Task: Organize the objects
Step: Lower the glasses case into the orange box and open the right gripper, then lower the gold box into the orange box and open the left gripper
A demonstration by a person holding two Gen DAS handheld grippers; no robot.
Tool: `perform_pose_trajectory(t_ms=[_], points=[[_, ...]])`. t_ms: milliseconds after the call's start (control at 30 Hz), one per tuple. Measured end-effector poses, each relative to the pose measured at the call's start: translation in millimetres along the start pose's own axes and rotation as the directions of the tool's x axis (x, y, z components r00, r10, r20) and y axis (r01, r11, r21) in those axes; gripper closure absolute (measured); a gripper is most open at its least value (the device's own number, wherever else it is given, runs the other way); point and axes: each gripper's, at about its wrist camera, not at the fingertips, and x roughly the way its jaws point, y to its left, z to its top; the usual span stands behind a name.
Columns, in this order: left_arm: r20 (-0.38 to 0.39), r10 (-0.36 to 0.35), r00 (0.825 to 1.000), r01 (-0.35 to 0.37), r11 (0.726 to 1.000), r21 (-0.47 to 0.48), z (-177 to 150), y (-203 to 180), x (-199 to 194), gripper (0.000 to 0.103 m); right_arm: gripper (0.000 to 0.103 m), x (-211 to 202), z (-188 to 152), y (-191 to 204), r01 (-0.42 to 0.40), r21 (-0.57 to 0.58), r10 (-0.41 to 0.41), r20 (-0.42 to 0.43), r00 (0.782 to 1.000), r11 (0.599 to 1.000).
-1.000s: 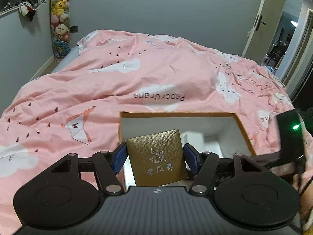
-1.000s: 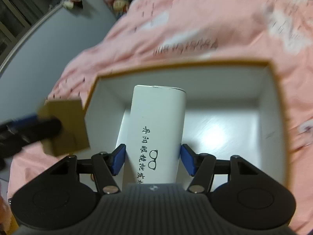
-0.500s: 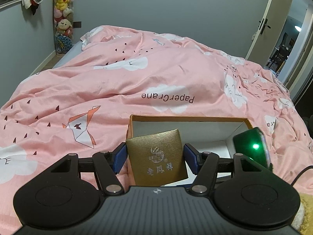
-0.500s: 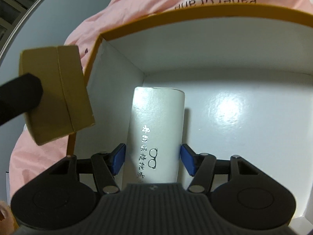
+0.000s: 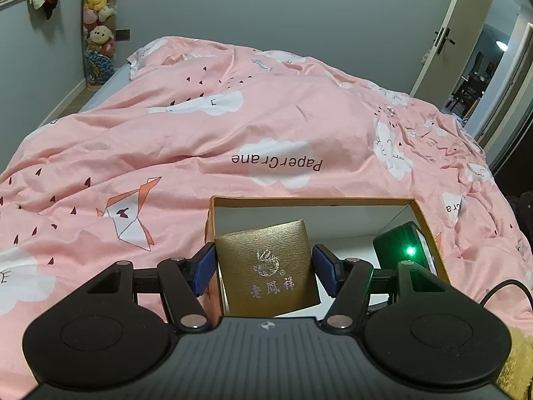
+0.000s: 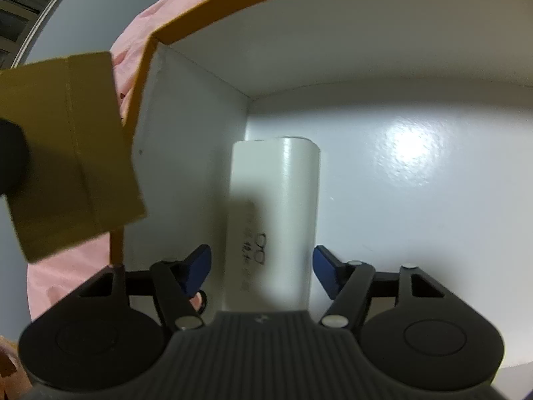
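**Ana:** Tongs first: the right tongs point(image 6: 263, 263) now stand apart from the white case point(image 6: 274, 213). Half a second ago the blue pads sat against its sides; now there is a gap on each side, plainest at the left pad, so I read them as opened and the case as let go.

**Ben:** Where is the case?

**Ana:** Centre of the right wrist frame, lying on the white floor of the orange-rimmed box point(image 6: 333, 3), close to its left wall. It also sits deeper in the box than it did a second ago.

**Ben:** So that item is placed. And the left side?

**Ana:** The left tongs point(image 5: 263, 268) are closed on the gold box point(image 5: 269, 266), unchanged over the last second. It is at lower centre of the left wrist frame, held over the near left corner of the orange-rimmed box, not yet inside. In the right wrist frame it shows at middle left, outside the wall. My judgement: it goes in next, once the right tongs clear the opening.

**Ben:** Any writing?

**Ana:** The gold box bears a silver crest and the characters 老凤祥. The white case carries a small glasses drawing and a line of characters too blurred to read. The pink duvet point(image 5: 233, 126), beyond the box, reads "PaperCrane", upside down.
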Motion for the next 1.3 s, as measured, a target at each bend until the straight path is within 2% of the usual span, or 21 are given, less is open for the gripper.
perform_pose_trajectory(t_ms=[67, 133, 267, 500, 633, 800, 900, 967, 1067, 1133, 1167, 1300], points=[[-0.005, -0.004, 1.0, 0.004, 1.0, 0.0, 1.9, -0.5, 1.2, 0.031, 0.038, -1.0, 3.9, -5.4, 0.002, 0.007, -0.002, -0.014, 1.0, 1.0], [-0.011, -0.007, 1.0, 0.007, 1.0, -0.003, 4.5, -1.6, 2.8, 0.031, 0.051, 1.9, 1.1, -5.8, -0.007, 0.023, 0.008, -0.048, 0.999, 1.0], [-0.017, -0.009, 1.0, 0.008, 1.0, -0.001, 8.2, -3.5, 5.7, 0.031, 0.06, 3.9, -4.0, -0.8, -0.023, 0.008, 0.024, -0.064, 0.998, 1.0], [-0.081, 0.009, 0.997, -0.004, 0.998, 0.058, 12.5, -15.9, 26.2, 0.031, 0.062, -12.1, -15.1, -5.2, -0.063, 0.01, 0.063, -0.061, 0.996, 0.998], [-0.137, 0.03, 0.99, -0.015, 0.994, 0.111, 16.2, -27.8, 49.3, 0.031, 0.062, -47.1, -27.9, -1.0, 0.024, -0.106, -0.019, 0.044, 0.999, 0.994], [-0.202, 0.05, 0.978, -0.02, 0.989, 0.145, 16.4, -34.6, 76.5, 0.031, 0.062, -84.2, -43.8, 4.2, 0.001, -0.213, 0.032, 0.151, 0.988, 0.977], [-0.245, 0.079, 0.966, -0.037, 0.985, 0.171, 15.5, -34.9, 91.2, 0.031, 0.062, -100.9, -42.3, -8.2, 0.008, -0.257, 0.047, 0.206, 0.977, 0.967], [-0.268, 0.097, 0.958, -0.046, 0.981, 0.19, 16.2, -34.6, 97.6, 0.031, 0.062, -95.9, -18.4, -7.7, 0.01, -0.271, 0.052, 0.219, 0.974, 0.962], [-0.299, 0.127, 0.946, -0.06, 0.973, 0.223, 16.5, -34.5, 106.6, 0.031, 0.062, -97.4, -23.3, -17.0, 0.008, -0.29, 0.065, 0.242, 0.968, 0.957], [-0.311, 0.156, 0.938, -0.078, 0.965, 0.25, 17.1, -35.4, 112.1, 0.031, 0.062, -74.3, -10.2, -13.0, 0.014, -0.309, 0.062, 0.235, 0.97, 0.951], [-0.317, 0.17, 0.933, -0.086, 0.962, 0.261, 17.1, -36.0, 114.4, 0.031, 0.062, -54.1, 7.1, -16.7, 0.022, -0.323, 0.057, 0.234, 0.971, 0.946], [-0.348, 0.206, 0.915, -0.101, 0.95, 0.297, 17.3, -36.3, 123.1, 0.031, 0.063, -33.0, 23.2, -15.2, 0.042, -0.377, 0.046, 0.222, 0.974, 0.925]])
